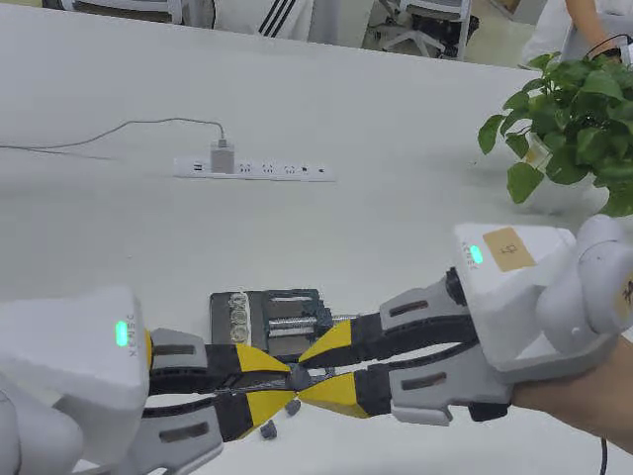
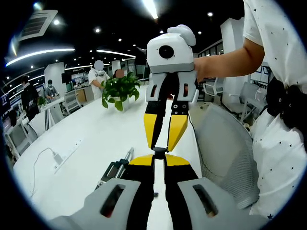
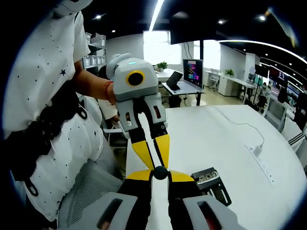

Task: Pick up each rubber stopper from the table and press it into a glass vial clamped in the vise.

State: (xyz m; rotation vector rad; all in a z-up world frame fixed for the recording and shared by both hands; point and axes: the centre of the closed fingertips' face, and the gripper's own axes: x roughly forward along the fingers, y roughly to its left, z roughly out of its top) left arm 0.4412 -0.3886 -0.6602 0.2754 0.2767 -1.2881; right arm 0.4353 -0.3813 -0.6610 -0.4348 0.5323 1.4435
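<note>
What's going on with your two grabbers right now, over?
Left gripper and right gripper tip to tip, jaws of both closed on one rubber stopper. Vials sit in vise. Loose stoppers on table nearby.

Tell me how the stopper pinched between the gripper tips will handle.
Stopper looks tiny and rounded, so probably light and apt to roll if dropped. Held at the tips of left gripper and right gripper, it may squirt out; rubber likely gives some grip.
</note>
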